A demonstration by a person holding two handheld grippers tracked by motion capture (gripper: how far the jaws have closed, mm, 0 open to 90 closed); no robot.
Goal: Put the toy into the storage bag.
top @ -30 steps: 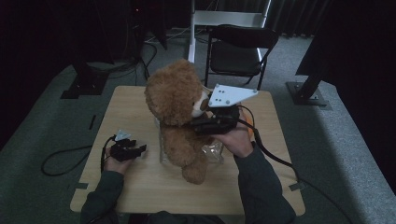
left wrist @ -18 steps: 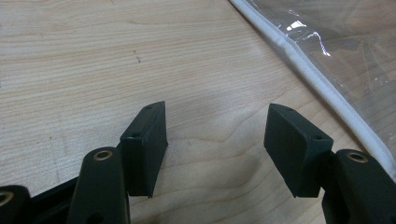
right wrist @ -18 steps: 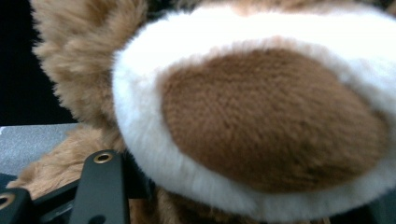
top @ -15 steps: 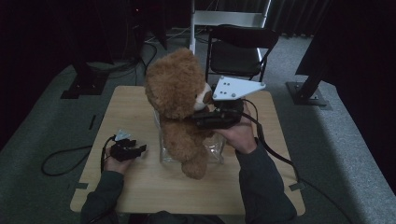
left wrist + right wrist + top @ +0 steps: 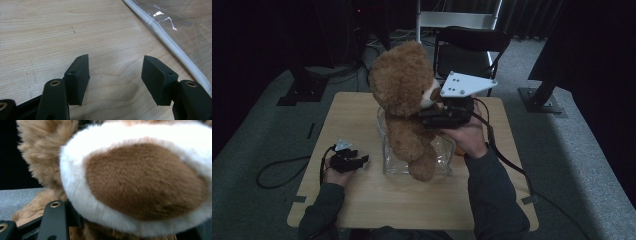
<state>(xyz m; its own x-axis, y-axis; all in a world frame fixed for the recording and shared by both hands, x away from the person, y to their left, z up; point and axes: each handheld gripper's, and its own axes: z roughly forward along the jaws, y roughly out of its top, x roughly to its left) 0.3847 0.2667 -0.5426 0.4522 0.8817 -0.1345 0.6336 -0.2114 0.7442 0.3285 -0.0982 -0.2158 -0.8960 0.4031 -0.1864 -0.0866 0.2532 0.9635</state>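
1. From the high view, you sit at the wooden table [image 5: 362, 205]. Your right gripper [image 5: 424, 118] holds the brown teddy bear [image 5: 404, 107] at its neck, just under the head. The bear stands upright, and its legs hang down into a clear plastic bag [image 5: 439, 160] in the middle of the table. Your left gripper [image 5: 360, 160] rests low on the table, to the left of the bag and well apart from the bear.

2. In the left gripper view, your two black jaws stand wide apart with nothing between them. Bare wood lies under them. The white edge of the clear plastic bag [image 5: 162, 32] runs past on the right, near one jaw but not touching it.

3. In the right gripper view, the teddy bear [image 5: 140, 182] is very close. You see white and brown fur. The fur sits between your jaws and they squeeze it.
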